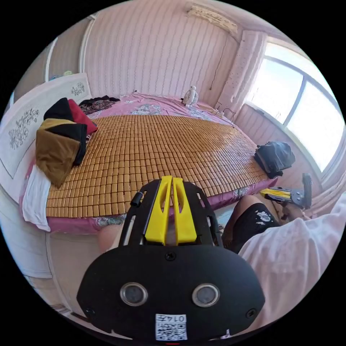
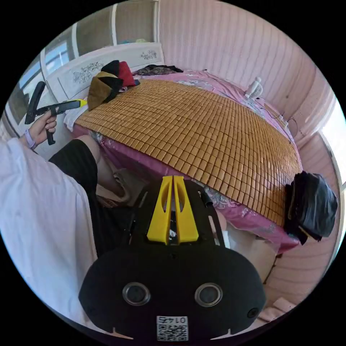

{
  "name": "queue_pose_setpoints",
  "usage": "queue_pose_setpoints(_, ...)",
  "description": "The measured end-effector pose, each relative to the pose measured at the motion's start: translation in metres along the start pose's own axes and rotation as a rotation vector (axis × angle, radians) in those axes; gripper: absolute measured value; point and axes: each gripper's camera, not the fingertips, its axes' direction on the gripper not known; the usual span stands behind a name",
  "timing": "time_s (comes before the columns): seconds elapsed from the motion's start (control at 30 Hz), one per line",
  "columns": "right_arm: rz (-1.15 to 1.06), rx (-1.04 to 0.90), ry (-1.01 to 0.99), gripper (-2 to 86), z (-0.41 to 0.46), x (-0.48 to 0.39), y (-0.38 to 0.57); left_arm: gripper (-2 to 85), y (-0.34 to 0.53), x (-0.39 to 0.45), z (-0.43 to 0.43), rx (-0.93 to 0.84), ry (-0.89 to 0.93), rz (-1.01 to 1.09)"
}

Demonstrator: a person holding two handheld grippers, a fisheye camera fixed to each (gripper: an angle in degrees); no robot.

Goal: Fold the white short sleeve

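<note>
A white cloth point(image 1: 35, 198) hangs over the near left corner of the bed, below a pile of brown, black and red clothes point(image 1: 59, 144). In the left gripper view my left gripper point(image 1: 172, 178) hovers over the bed's front edge, its yellow jaws together on nothing. The right gripper point(image 1: 261, 193) appears low on the right beside the person's knee. In the right gripper view my right gripper point(image 2: 172, 177) is held off the bed's side, jaws together and empty. There a hand holds the left gripper point(image 2: 84, 103) near the white cloth point(image 2: 72, 116) and the clothes pile point(image 2: 105, 86).
A bamboo mat point(image 1: 162, 144) covers the pink bed. A black bundle point(image 1: 275, 155) sits at the mat's far corner, also seen as the black bundle point(image 2: 310, 207). A small fan point(image 1: 190, 96) stands at the back. The person's white shirt point(image 2: 39, 216) and black shorts are close by.
</note>
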Motion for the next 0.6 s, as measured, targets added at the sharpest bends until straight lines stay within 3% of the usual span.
queue_pose_setpoints(0.27, -0.541, -0.039, -0.302, -0.9, 0.059, -0.167, -0.139, -0.3, 0.141, -0.100, -0.051, 0.186, -0.103, -0.393)
queue_pose_setpoints(0.47, -0.668, -0.096, -0.508, 0.0, 0.099, -0.261, -0.206, 4.8, 0.246, -0.174, -0.065, 0.263, -0.220, -0.684)
queue_pose_setpoints(0.6, -0.712, -0.136, -0.535, 1.8, 0.124, -0.307, -0.242, 6.3, 0.294, -0.217, -0.055, 0.330, -0.266, -0.835)
